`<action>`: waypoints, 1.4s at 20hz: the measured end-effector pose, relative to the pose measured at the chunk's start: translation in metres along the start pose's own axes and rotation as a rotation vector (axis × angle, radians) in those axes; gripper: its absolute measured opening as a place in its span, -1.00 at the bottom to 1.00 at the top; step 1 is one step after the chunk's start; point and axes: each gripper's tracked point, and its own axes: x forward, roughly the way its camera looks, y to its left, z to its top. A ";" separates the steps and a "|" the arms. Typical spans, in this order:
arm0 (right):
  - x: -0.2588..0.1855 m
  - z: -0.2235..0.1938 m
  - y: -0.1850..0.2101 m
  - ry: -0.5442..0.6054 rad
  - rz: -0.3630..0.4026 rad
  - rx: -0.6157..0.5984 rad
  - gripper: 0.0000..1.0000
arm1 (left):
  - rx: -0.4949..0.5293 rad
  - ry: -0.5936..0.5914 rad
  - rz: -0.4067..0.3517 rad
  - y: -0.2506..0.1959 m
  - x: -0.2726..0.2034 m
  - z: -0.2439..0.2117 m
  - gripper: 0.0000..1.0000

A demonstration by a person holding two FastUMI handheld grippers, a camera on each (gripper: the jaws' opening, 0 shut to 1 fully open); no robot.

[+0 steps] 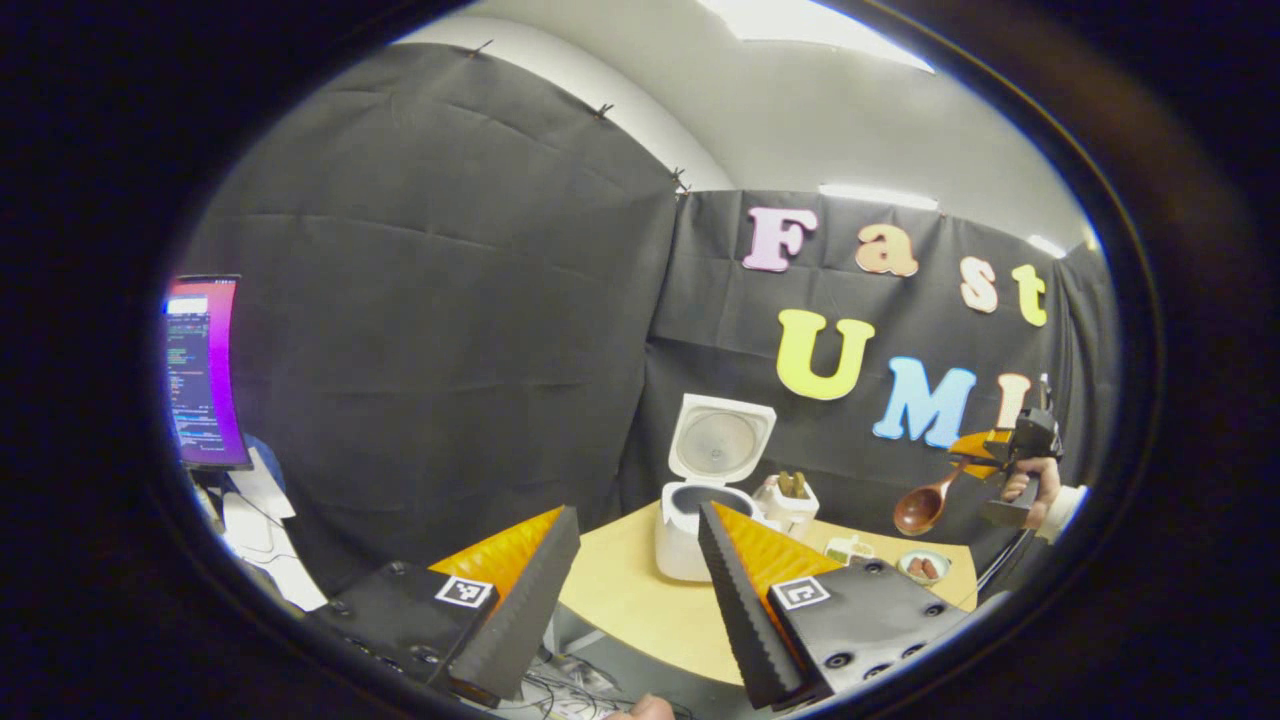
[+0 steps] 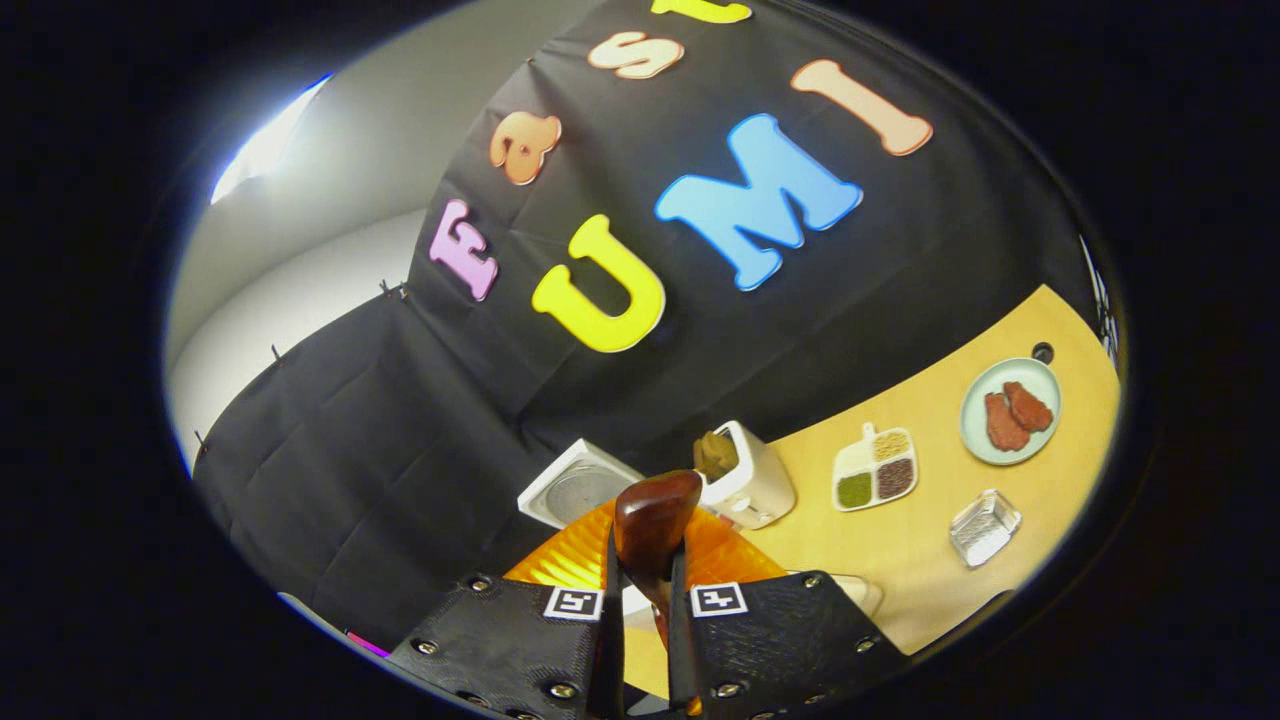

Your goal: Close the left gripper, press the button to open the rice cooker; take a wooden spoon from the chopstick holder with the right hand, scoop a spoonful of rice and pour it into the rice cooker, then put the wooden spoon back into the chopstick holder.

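Wooden spoon (image 2: 655, 520): dark reddish-brown, glossy, rounded bowl; handle clamped between both fingers of the right gripper (image 2: 645, 600), lower centre of the right gripper view. Left gripper (image 1: 640, 590): fingers spread wide. Rice cooker (image 1: 700, 500): white, lid raised, frame centre.

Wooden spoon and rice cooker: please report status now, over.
Right gripper shut on wooden spoon, held in air. Left gripper open, empty. Rice cooker lid up. Nothing in the way.

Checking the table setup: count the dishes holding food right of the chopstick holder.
2: the divided tray nearest the chopstick holder, and the round plate with meat farther right. The clear container looks empty.
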 end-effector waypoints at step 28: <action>0.018 -0.038 -0.296 0.268 -0.329 -0.327 -0.51 | 0.239 0.157 0.027 -0.221 0.037 -0.042 0.60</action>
